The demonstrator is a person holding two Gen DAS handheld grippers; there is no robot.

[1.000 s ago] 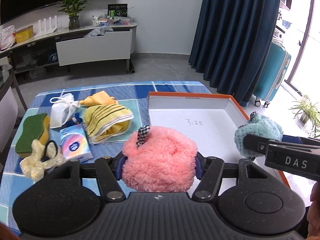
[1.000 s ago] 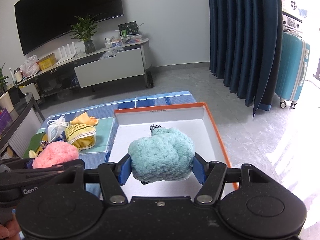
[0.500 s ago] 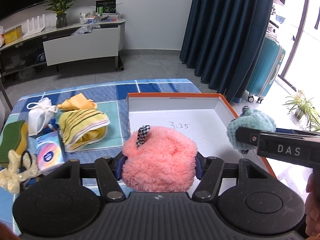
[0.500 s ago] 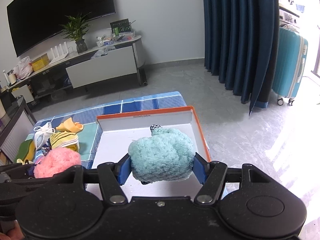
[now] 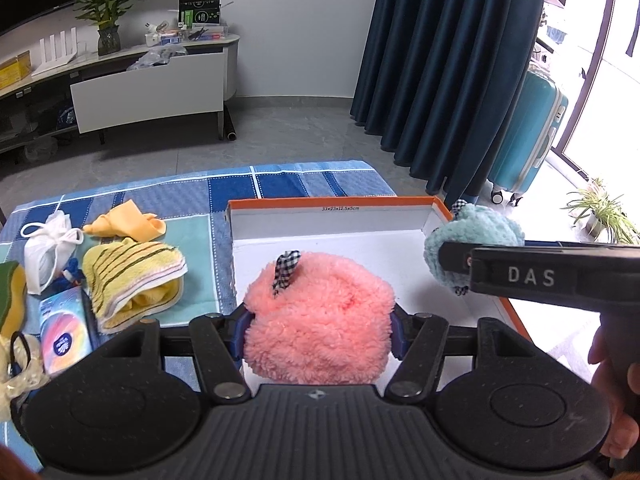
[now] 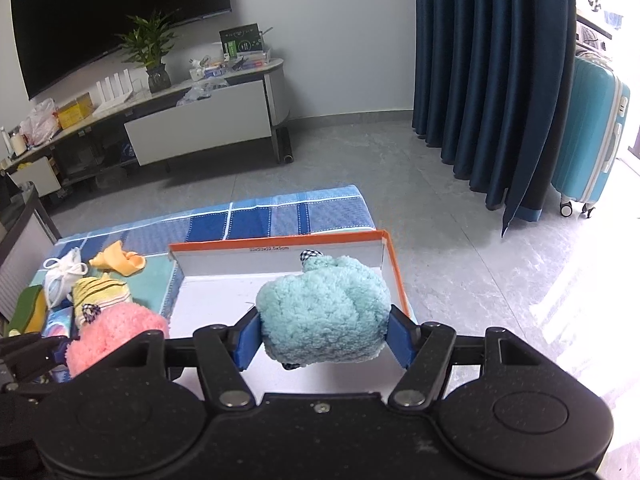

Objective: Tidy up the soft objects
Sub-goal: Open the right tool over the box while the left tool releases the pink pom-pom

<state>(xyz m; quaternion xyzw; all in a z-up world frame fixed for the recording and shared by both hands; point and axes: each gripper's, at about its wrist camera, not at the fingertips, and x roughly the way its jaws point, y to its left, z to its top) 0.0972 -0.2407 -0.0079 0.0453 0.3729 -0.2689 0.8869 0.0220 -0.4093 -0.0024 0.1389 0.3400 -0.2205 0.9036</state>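
Note:
A fluffy pink plush (image 5: 320, 312) with a checked bow sits between the blue pads of my left gripper (image 5: 319, 334), which is shut on it above the near left part of the orange-rimmed white box (image 5: 332, 216). My right gripper (image 6: 324, 340) is shut on a fluffy teal plush (image 6: 324, 312), held over the box's (image 6: 280, 256) right side near its orange rim. In the left wrist view the teal plush (image 5: 476, 236) shows at the right, in front of the right gripper's black body. The pink plush (image 6: 116, 332) appears low on the left in the right wrist view.
Left of the box, on the blue checked cloth (image 5: 280, 184), lie a yellow striped towel (image 5: 132, 276), an orange cloth (image 5: 128, 226), a white drawstring pouch (image 5: 44, 252), a tissue pack (image 5: 64, 332) and a green-yellow sponge (image 5: 10, 292). A teal suitcase (image 6: 592, 136) stands by the dark curtain.
Both grippers have carried their plush toys to the right, over the box; the items on the cloth slid toward the left edge of both views. Neither grip has changed.

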